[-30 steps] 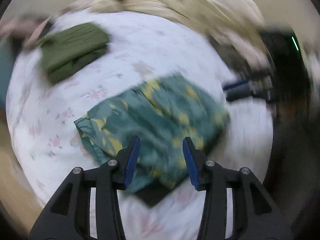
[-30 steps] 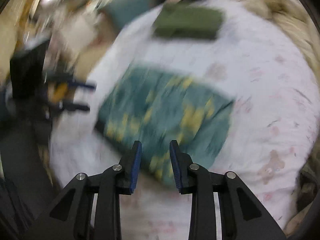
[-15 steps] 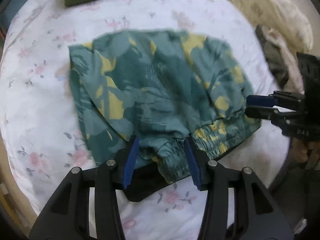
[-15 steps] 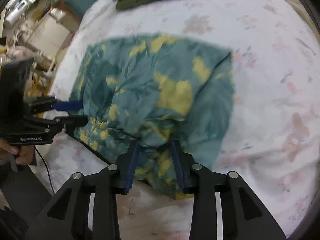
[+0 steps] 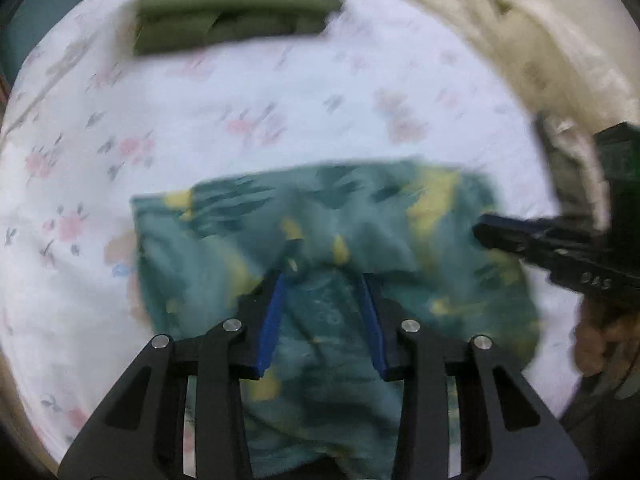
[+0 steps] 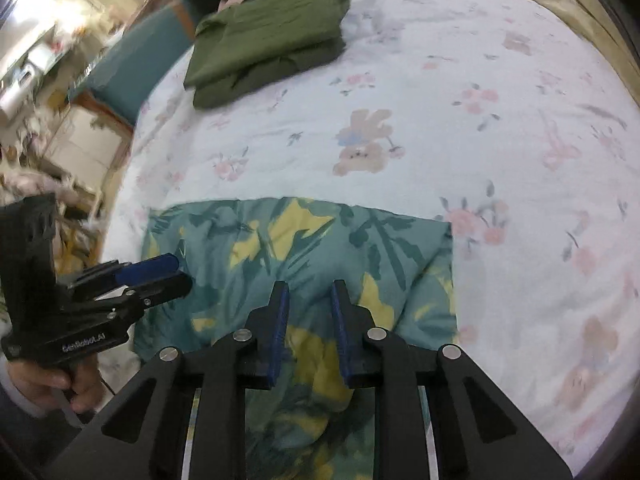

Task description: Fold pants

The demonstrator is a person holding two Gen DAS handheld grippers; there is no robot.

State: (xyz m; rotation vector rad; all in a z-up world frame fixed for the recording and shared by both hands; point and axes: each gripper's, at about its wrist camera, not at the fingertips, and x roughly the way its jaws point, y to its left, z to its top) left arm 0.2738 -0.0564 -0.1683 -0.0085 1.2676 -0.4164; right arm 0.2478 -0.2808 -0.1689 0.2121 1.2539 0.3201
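Observation:
Teal pants with a yellow leaf print lie folded on the floral bed sheet. My left gripper is over their near edge, its jaws apart with cloth between and under them. My right gripper is over the near edge too, its jaws a little apart with cloth bunched between them. Whether either grips the cloth I cannot tell. Each gripper shows in the other's view: the right, the left.
Folded olive-green pants lie at the far side of the bed. A beige duvet is heaped at the back right. A teal headboard or chair and room clutter stand left of the bed.
Both grippers have moved down and forward onto the near edge of the teal pants. The pants now sit lower in both views, folded shorter than half a second ago.

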